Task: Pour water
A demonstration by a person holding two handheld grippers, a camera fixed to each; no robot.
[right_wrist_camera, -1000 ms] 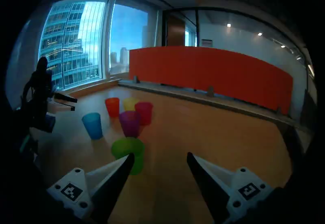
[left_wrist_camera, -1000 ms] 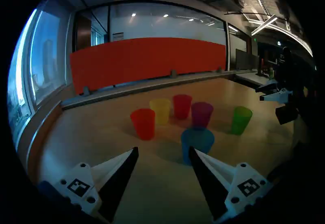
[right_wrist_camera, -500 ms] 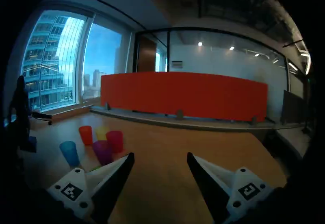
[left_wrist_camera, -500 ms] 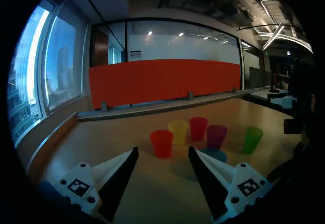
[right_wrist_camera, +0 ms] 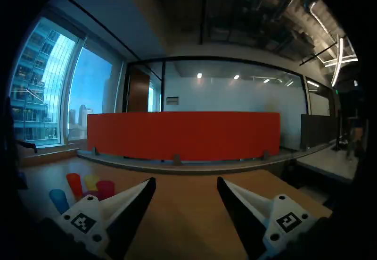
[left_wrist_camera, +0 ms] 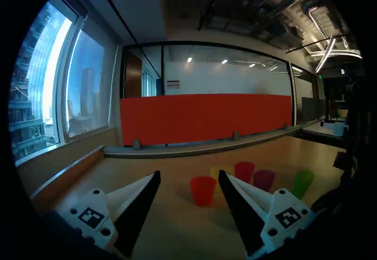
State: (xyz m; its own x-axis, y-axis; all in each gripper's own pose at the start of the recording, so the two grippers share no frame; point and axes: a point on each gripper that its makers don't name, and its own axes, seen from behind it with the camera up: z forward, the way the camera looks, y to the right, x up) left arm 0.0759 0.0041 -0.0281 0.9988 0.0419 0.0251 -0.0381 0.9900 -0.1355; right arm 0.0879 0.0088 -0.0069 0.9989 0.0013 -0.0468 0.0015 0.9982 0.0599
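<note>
Where wooden table (left_wrist_camera: 184, 224) spreads, translucent coloured cups (left_wrist_camera: 203, 190) stand clustered.

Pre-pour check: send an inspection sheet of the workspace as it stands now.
Surface: wooden table, dimly lit.
Job's things: orange cup, yellow cup, red cup, purple cup and green cup, upright in a cluster; blue cup at its edge. Contents cannot be told.
Clutter: nothing seen.
Grippers: left gripper and right gripper, jaws open, holding nothing, short of the cups.
Cables: nothing seen.
Surroundings: orange partition along the table's far edge, windows, glass wall behind.
</note>
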